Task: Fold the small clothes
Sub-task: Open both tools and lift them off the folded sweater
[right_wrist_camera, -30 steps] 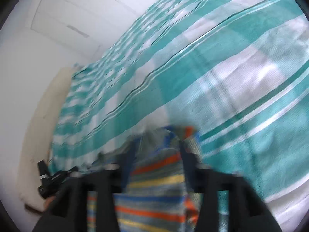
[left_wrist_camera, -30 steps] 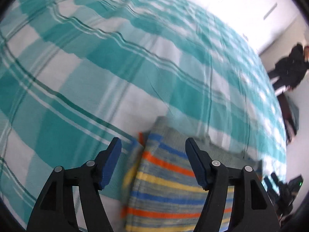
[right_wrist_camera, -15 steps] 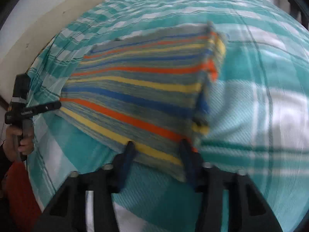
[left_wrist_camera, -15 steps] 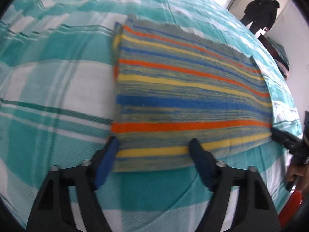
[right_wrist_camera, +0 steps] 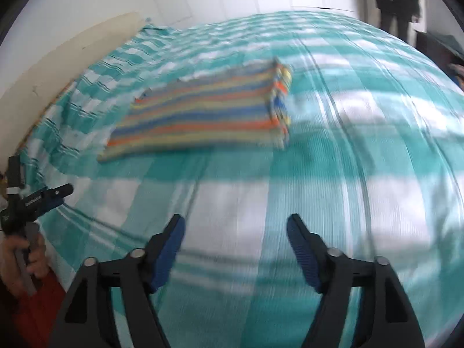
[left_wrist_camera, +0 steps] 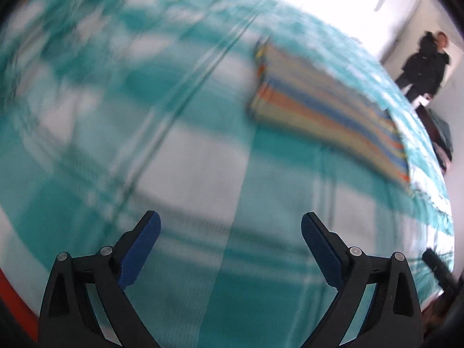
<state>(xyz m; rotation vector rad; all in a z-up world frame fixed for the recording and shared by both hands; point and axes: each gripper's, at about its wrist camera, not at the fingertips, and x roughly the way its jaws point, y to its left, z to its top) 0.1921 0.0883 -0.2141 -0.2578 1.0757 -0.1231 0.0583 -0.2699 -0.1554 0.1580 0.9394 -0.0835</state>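
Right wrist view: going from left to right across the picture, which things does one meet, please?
Left gripper held in the person's hand → striped folded cloth → standing person in dark clothes.

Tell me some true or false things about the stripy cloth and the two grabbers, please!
1. The striped cloth lies folded flat on the checked bedspread. True.
2. The left gripper is pinching the cloth. False: it is open, with nothing between its fingers.
3. The right gripper is open and apart from the cloth. True.
4. The bedspread is red and black. False: it is teal and white.
5. A person in dark clothes stands beyond the bed. True.
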